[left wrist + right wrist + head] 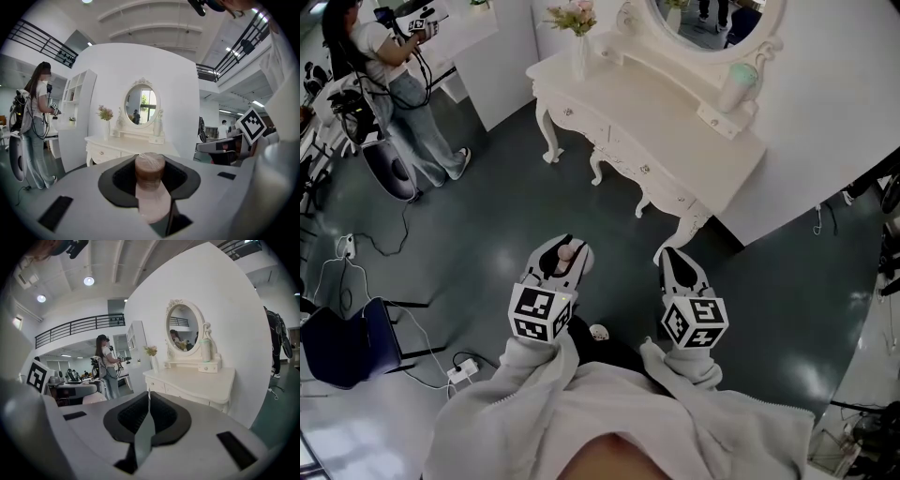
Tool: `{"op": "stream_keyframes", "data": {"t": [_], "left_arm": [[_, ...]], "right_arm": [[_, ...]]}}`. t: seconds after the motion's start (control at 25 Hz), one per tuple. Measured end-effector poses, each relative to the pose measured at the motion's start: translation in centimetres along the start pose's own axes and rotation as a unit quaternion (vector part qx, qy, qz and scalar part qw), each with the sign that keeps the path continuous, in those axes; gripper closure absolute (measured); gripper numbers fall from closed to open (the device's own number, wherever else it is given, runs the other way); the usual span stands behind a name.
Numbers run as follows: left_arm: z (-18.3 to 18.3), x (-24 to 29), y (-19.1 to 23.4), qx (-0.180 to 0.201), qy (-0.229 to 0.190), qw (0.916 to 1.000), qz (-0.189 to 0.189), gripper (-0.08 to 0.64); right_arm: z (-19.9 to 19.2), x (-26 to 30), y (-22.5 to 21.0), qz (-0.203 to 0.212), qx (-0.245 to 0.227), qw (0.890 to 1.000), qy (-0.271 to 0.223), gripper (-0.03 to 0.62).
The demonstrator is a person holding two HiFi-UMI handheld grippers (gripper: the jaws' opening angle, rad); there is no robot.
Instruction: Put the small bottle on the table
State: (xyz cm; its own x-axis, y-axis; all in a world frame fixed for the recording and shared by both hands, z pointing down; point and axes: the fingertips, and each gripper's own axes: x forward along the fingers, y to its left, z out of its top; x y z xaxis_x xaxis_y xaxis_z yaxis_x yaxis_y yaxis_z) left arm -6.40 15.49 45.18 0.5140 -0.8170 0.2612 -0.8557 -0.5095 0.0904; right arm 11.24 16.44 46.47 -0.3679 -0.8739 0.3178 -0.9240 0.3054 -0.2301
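Small bottle (151, 197): pale pink body, brown cap (150, 168), clamped between the jaws of the left gripper (150, 180). The jaws stand partly open, with the pads pressing on both sides of the bottle body and the cap end pointing away toward the far side. In the head view the bottle (565, 252) shows as a small pink spot at the tip of the left gripper (563, 249), up in the air over the dark floor (487, 206) and well apart from the table (675, 131), not resting on anything. Right gripper (149, 401): jaws fully together, nothing between them. In the head view the right gripper (677, 260) sits level with the left one, just to its right, and both point toward the table. Grey sleeves (534, 375) run back from both grippers to the near edge. The table is white with curved legs and drawers, and stands far and slightly right against a white wall. An oval mirror (712, 19) sits at its back, a vase of flowers (578, 37) on its left end, and a green bottle (738, 86) on a small raised shelf at its right. Far left, another person (394, 84) stands holding equipment. Near left, a dark blue chair (347, 342) stands on the floor.
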Motion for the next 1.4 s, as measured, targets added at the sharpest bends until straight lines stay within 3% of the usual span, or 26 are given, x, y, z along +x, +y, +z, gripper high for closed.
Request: {"op": "stream_keyframes", "data": {"t": [0.64,1.4], "left_arm": [[-0.1,2.5,2.1,-0.008,0.006,0.9999,0.006,0.428],[6.3,14.6,10.4,0.012,-0.004,0.9998,-0.014,0.428]], "right_arm": [[-0.1,3.1,-0.7,0.0,-0.002,1.0,0.013,0.555],[7.9,16.4,-3.7,-0.01,-0.009,1.0,0.004,0.555]]}}
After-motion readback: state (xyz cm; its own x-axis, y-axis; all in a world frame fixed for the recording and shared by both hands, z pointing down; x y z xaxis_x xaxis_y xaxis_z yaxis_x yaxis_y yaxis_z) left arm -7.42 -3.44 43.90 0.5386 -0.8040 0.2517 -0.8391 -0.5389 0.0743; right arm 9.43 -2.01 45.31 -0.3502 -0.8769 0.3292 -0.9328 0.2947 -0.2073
